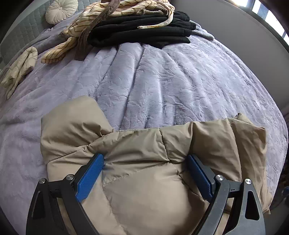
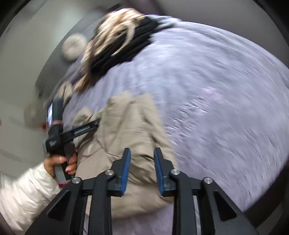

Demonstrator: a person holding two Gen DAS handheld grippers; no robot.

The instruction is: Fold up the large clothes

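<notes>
A beige puffer jacket point(image 1: 140, 162) lies bunched at the near edge of the lilac bedspread point(image 1: 162, 81). My left gripper point(image 1: 145, 159) is open, its blue pads point(image 1: 90, 177) wide apart on either side of a fold of the jacket, resting on it. In the blurred right wrist view the jacket point(image 2: 126, 123) lies below my right gripper point(image 2: 141, 151), whose jaws stand partly open above the fabric with nothing between them. The left gripper's body point(image 2: 57, 130) and the hand holding it show at the left there.
A stack of folded black clothes point(image 1: 144, 30) sits at the far side of the bed, with a cream patterned garment point(image 1: 101, 16) draped over it and trailing left. A round cream cushion point(image 1: 59, 10) lies at the headboard. Another cream piece point(image 1: 18, 70) lies at the left edge.
</notes>
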